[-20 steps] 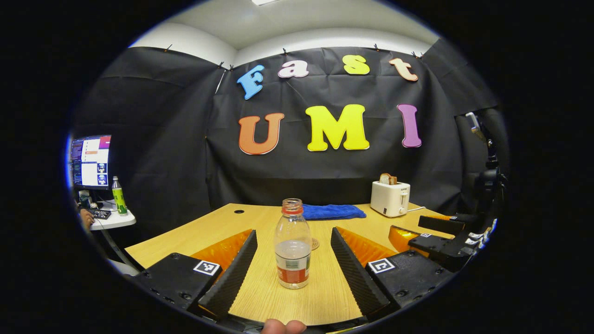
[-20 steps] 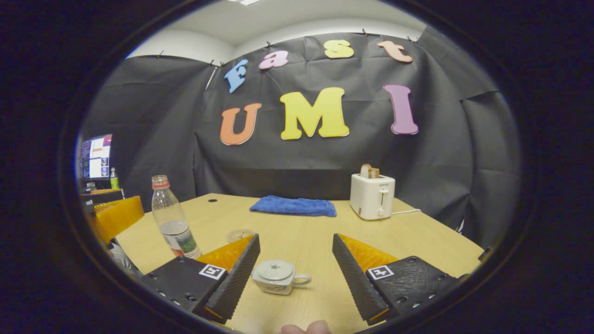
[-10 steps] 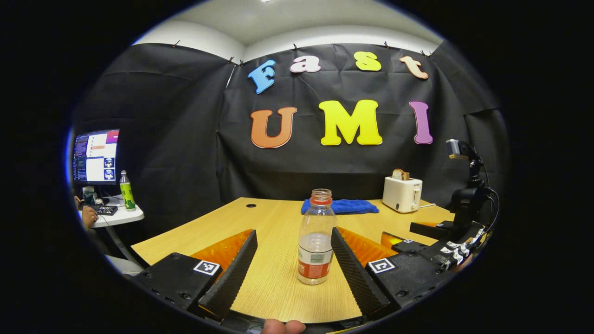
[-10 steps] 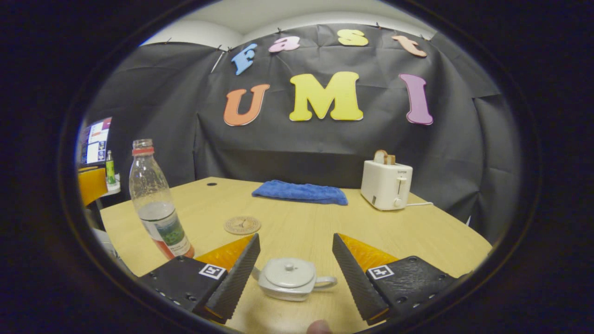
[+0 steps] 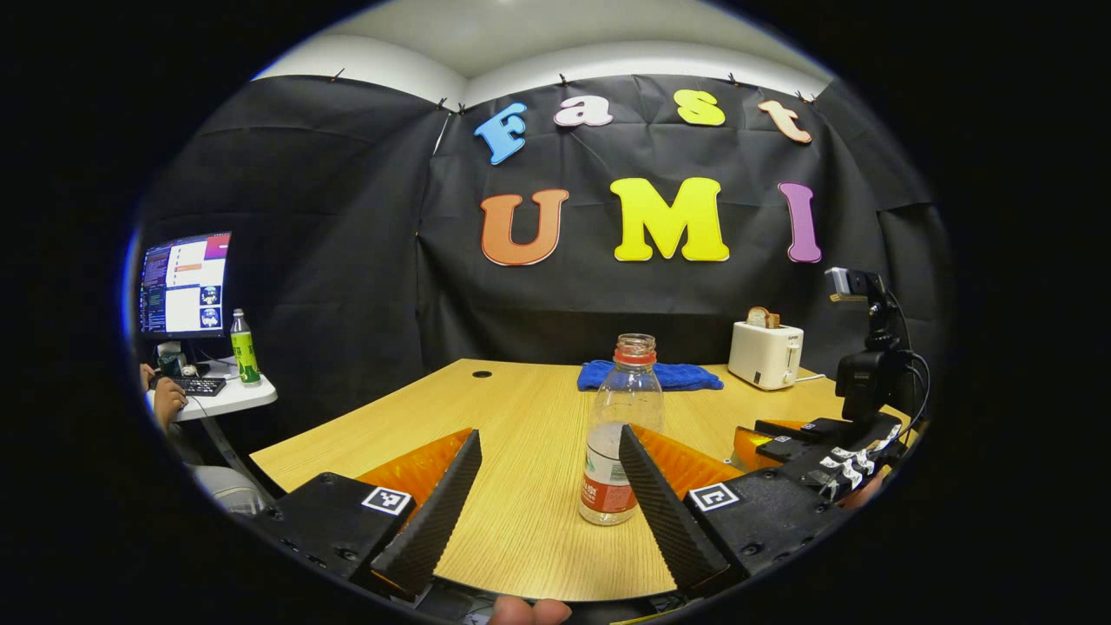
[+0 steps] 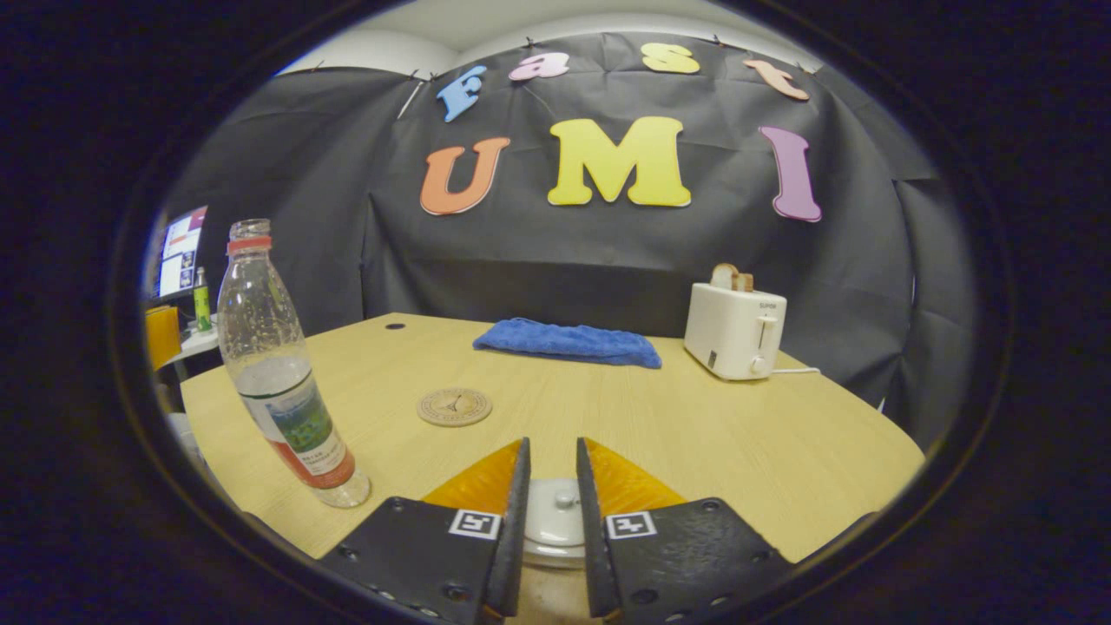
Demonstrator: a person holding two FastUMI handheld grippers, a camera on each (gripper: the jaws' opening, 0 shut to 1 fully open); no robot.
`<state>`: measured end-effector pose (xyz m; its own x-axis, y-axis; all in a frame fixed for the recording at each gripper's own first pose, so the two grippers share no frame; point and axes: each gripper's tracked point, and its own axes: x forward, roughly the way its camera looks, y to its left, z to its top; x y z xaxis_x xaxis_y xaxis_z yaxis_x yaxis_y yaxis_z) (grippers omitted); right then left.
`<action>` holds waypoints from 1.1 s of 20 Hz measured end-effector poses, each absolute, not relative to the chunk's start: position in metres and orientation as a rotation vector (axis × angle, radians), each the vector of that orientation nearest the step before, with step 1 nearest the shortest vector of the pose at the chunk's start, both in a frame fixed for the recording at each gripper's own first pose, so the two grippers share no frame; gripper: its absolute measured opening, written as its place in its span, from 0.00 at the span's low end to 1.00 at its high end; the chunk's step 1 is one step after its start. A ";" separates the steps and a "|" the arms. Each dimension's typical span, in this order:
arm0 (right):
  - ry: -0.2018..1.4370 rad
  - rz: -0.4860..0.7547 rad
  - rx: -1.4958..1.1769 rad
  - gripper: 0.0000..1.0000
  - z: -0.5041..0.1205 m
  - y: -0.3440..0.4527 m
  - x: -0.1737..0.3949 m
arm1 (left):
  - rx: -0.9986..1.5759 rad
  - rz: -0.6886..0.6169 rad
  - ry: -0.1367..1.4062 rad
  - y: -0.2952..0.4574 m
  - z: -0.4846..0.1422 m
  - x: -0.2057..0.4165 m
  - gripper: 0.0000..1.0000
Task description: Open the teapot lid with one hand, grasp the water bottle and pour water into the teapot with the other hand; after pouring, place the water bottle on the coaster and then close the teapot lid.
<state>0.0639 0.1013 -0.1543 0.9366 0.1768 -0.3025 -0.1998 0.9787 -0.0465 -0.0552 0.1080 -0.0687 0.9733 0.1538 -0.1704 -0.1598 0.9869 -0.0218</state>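
Note:
A clear water bottle (image 5: 621, 434) with a red neck ring and no cap stands upright on the wooden table, partly filled. My left gripper (image 5: 548, 434) is open; the bottle sits just inside its right finger, and I cannot tell whether they touch. My right gripper (image 6: 552, 444) hovers over the white teapot (image 6: 555, 525), jaws drawn narrow around the lid knob (image 6: 564, 499). A sliver of gap shows beside the knob. The finger bodies hide most of the teapot. The bottle (image 6: 278, 373) stands at the left. A round coaster (image 6: 454, 406) lies beyond it. The right gripper (image 5: 807, 456) appears at the right.
A blue towel (image 6: 568, 341) and a white toaster (image 6: 735, 330) with bread sit at the table's far side. Off the table's left edge stands a small desk with a monitor (image 5: 185, 284), a green bottle (image 5: 245, 347) and a person's hand (image 5: 165, 395).
My right gripper moved forward and down over the teapot, and its jaws narrowed from wide open. The bottle drifted rightward in the left gripper view, toward the right finger.

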 end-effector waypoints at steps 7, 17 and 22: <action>0.305 0.194 -0.097 0.03 -0.159 0.096 0.067 | -0.052 0.163 0.175 0.113 -0.074 -0.055 1.00; 0.249 0.231 -0.037 0.00 -0.125 0.093 0.068 | -0.078 0.086 0.247 0.094 -0.105 -0.049 1.00; 0.228 0.225 -0.037 0.00 -0.110 0.078 0.061 | -0.124 -0.017 0.318 0.067 -0.130 -0.041 1.00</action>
